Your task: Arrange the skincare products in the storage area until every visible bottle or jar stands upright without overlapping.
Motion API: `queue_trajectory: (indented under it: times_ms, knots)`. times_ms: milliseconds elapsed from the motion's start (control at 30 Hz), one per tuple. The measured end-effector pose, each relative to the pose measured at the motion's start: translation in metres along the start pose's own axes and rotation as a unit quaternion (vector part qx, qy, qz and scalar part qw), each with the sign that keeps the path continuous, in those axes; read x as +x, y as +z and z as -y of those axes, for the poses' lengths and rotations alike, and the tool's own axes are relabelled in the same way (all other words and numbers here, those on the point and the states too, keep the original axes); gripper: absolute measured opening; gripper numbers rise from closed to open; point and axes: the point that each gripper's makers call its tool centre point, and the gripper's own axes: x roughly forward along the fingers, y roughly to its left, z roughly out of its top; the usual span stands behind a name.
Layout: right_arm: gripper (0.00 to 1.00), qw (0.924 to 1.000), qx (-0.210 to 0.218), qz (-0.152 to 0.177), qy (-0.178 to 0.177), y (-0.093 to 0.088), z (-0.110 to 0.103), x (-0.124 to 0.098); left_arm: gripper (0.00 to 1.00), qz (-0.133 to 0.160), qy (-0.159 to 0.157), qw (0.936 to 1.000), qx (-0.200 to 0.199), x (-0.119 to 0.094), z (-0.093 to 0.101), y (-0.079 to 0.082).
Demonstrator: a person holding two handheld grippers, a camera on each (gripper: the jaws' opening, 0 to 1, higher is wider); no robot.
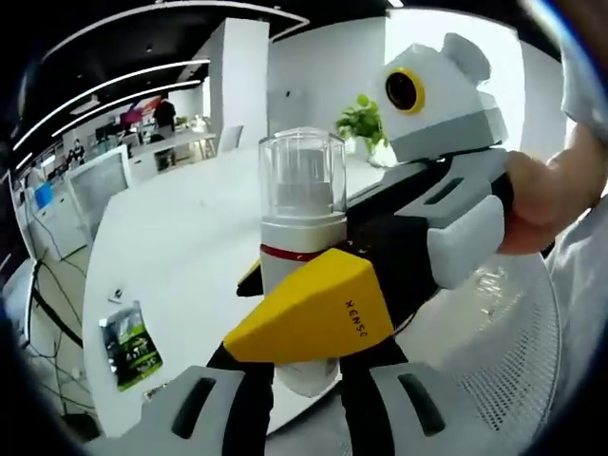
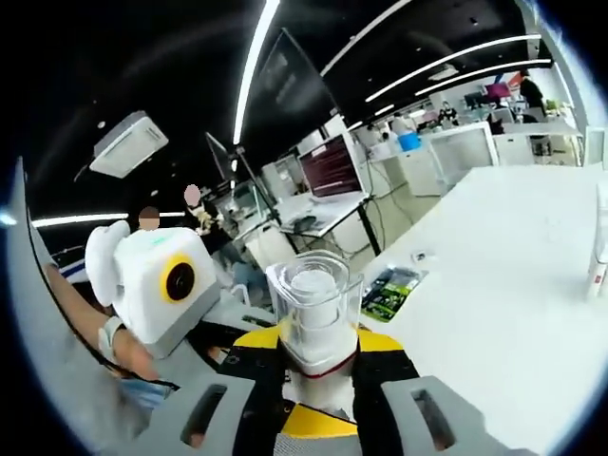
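Both tongs pinch one white pump bottle with a clear cap and a red band, held upright above the white tabletop. The left tongs clamp its lower body, a yellow pad in front. The right tongs grip it from the opposite side. A green packet lies on the tabletop beyond the bottle.

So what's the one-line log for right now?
left gripper: shut on bottle | right gripper: shut on bottle | bottle: lifted off table | green packet: on table
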Motion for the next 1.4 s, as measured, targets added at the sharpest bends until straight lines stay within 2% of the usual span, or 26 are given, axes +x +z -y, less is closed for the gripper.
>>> queue_trajectory:
  times_ms: [33, 100, 200, 233, 300, 333, 400, 433, 467, 533, 567, 633, 733, 800, 867, 933, 1033, 1067, 1100, 1133, 1233, 1267, 1300, 1333, 1400]
  knots:
    - [0.19, 0.9999, -0.009, 0.008, 0.007, 0.003, -0.001, -0.002, 0.25, 0.0, 0.016, 0.9995, 0.028, -0.001, -0.003, 0.005]
    - [0.19, 0.9996, -0.015, 0.015, 0.018, 0.006, -0.001, -0.007, 0.25, 0.004, 0.012, 0.9995, 0.027, -0.001, 0.003, 0.008]
    - [0.19, 0.9985, -0.021, 0.016, 0.047, 0.008, 0.0, -0.02, 0.25, 0.029, -0.005, 0.9991, 0.031, 0.0, 0.012, 0.015]
    - [0.19, 0.9981, -0.025, 0.014, 0.055, 0.008, -0.002, -0.023, 0.25, 0.033, -0.015, 0.999, 0.028, 0.0, 0.016, 0.017]
    - [0.18, 0.9953, -0.061, 0.01, 0.075, 0.007, -0.006, -0.034, 0.24, 0.049, -0.056, 0.9972, 0.006, 0.003, 0.03, 0.022]
    - [0.18, 0.993, -0.071, 0.003, 0.094, 0.004, -0.011, -0.04, 0.24, 0.046, -0.078, 0.9958, -0.007, 0.003, 0.039, 0.022]
    - [0.18, 0.9909, -0.077, 0.011, 0.109, 0.004, -0.013, -0.047, 0.23, 0.055, -0.098, 0.9937, -0.003, 0.004, 0.047, 0.026]
    - [0.18, 0.9876, -0.071, 0.006, 0.14, 0.002, -0.019, -0.054, 0.22, 0.054, -0.116, 0.9918, -0.012, 0.003, 0.054, 0.026]
    - [0.18, 0.9853, -0.072, 0.008, 0.155, 0.001, -0.021, -0.059, 0.22, 0.06, -0.141, 0.9877, -0.029, 0.003, 0.064, 0.03]
    - [0.19, 0.974, -0.086, 0.015, 0.209, 0.0, -0.032, -0.072, 0.22, 0.068, -0.169, 0.9825, -0.039, 0.003, 0.075, 0.034]
    - [0.19, 0.9702, -0.093, 0.019, 0.223, 0.0, -0.034, -0.078, 0.22, 0.074, -0.194, 0.9771, -0.045, 0.002, 0.086, 0.037]
    - [0.19, 0.9643, -0.09, 0.021, 0.248, -0.001, -0.036, -0.088, 0.24, 0.079, -0.218, 0.9715, -0.05, 0.002, 0.097, 0.039]
    - [0.18, 0.9598, -0.073, 0.02, 0.27, -0.001, -0.035, -0.097, 0.24, 0.099, -0.245, 0.9621, -0.067, 0.002, 0.109, 0.046]
    - [0.18, 0.9603, -0.069, 0.02, 0.27, -0.002, -0.031, -0.1, 0.24, 0.101, -0.244, 0.9623, -0.066, 0.004, 0.108, 0.046]
    - [0.19, 0.9602, -0.05, 0.027, 0.273, 0.0, -0.029, -0.103, 0.24, 0.111, -0.245, 0.9623, -0.042, 0.005, 0.111, 0.049]
    - [0.19, 0.9618, -0.034, 0.026, 0.27, -0.001, -0.022, -0.101, 0.23, 0.094, -0.23, 0.968, -0.036, 0.01, 0.109, 0.045]
    - [0.19, 0.9639, -0.034, 0.022, 0.263, -0.003, -0.016, -0.094, 0.23, 0.084, -0.218, 0.9717, -0.037, 0.017, 0.104, 0.043]
    - [0.2, 0.9675, -0.04, 0.017, 0.249, -0.005, -0.013, -0.088, 0.22, 0.072, -0.193, 0.978, -0.032, 0.02, 0.096, 0.038]
    - [0.2, 0.9689, -0.041, 0.016, 0.244, -0.005, -0.011, -0.087, 0.22, 0.071, -0.177, 0.9813, -0.027, 0.022, 0.09, 0.037]
    - [0.2, 0.9747, -0.032, 0.018, 0.221, -0.004, -0.003, -0.08, 0.21, 0.072, -0.163, 0.9833, -0.038, 0.024, 0.084, 0.036]
    - [0.21, 0.9845, 0.01, 0.015, 0.174, -0.005, 0.01, -0.068, 0.21, 0.074, -0.121, 0.9879, -0.063, 0.027, 0.066, 0.032]
    - [0.21, 0.9895, 0.01, 0.014, 0.144, -0.007, 0.018, -0.062, 0.21, 0.068, -0.092, 0.9915, -0.062, 0.028, 0.056, 0.029]
    - [0.22, 0.9917, 0.012, 0.012, 0.127, -0.008, 0.023, -0.06, 0.21, 0.061, -0.087, 0.9919, -0.07, 0.029, 0.054, 0.026]
    - [0.22, 0.9939, 0.017, 0.015, 0.108, -0.008, 0.027, -0.056, 0.21, 0.059, -0.068, 0.9933, -0.072, 0.031, 0.047, 0.024]
    - [0.22, 0.9965, 0.025, 0.013, 0.079, -0.011, 0.034, -0.052, 0.22, 0.04, -0.036, 0.9969, -0.058, 0.034, 0.038, 0.017]
